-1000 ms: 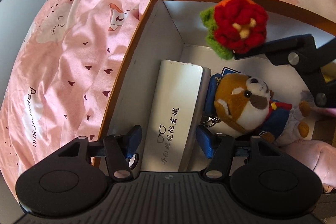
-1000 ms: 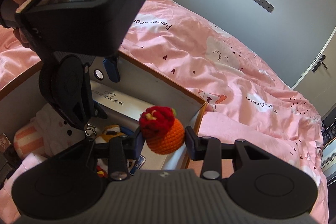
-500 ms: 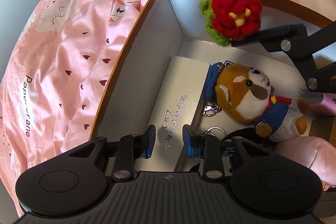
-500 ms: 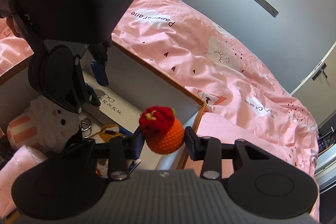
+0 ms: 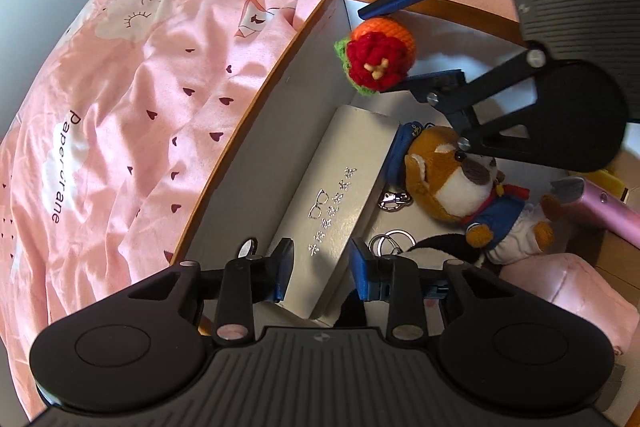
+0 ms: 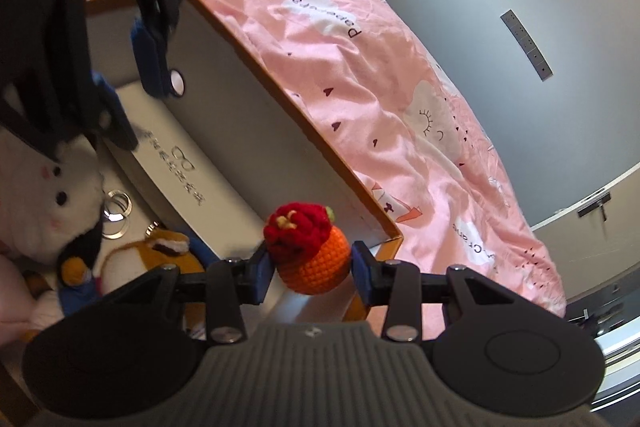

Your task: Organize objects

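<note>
Looking from largest to smallest, you have the bed (image 5: 132,99) under a pink quilt printed with clouds and small hearts, and on it an open box (image 5: 256,143) with an orange rim and pale inner walls. Along the box's near wall lies a long white case (image 5: 340,195) with a glasses logo and silver lettering. Just beside the case rests a plush fox (image 5: 460,183) in a blue outfit, its blue cap touching the case's side; a white plush (image 6: 52,187) sits next to it, and key rings (image 5: 394,241) lie between them. A pink cylinder (image 5: 604,209) shows at the box's far edge.

Your left hand-held gripper (image 5: 322,269) hangs over the near end of the case with its jaws narrow and opening, nothing pressed between the blue pads. Your right hand-held gripper (image 6: 312,267) is clamped on a crocheted orange (image 6: 310,251) topped with a red flower, holding it above the box's corner, beyond the case's far end.
</note>
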Demonstrator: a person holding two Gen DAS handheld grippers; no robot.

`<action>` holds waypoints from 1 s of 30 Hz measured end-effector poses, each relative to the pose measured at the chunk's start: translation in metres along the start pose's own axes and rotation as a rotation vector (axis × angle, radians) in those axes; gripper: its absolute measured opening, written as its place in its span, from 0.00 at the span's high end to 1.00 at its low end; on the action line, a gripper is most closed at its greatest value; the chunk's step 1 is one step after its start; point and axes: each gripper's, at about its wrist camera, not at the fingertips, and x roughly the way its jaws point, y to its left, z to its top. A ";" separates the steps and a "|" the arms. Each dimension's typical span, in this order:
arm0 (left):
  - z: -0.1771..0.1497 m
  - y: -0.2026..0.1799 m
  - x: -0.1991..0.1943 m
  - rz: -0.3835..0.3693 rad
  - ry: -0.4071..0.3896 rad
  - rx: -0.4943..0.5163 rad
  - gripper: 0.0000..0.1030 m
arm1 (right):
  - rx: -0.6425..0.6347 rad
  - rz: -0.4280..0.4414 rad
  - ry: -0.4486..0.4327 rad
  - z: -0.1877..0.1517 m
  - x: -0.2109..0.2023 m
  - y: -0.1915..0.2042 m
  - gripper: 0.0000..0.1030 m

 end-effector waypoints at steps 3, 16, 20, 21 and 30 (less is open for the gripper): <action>-0.003 0.003 -0.007 -0.005 -0.015 -0.025 0.57 | -0.003 0.007 0.008 0.000 0.002 -0.001 0.58; -0.019 -0.005 -0.062 0.000 -0.097 -0.090 0.53 | -0.027 -0.034 -0.004 0.008 -0.035 0.001 0.47; -0.031 -0.015 -0.099 0.007 -0.145 -0.128 0.50 | 0.053 -0.008 -0.029 0.012 -0.073 -0.007 0.47; -0.034 -0.019 -0.110 0.011 -0.162 -0.139 0.49 | 0.080 0.005 -0.037 0.012 -0.085 -0.008 0.45; -0.064 -0.056 -0.209 0.050 -0.332 -0.246 0.40 | 0.324 0.075 -0.142 0.017 -0.209 -0.008 0.29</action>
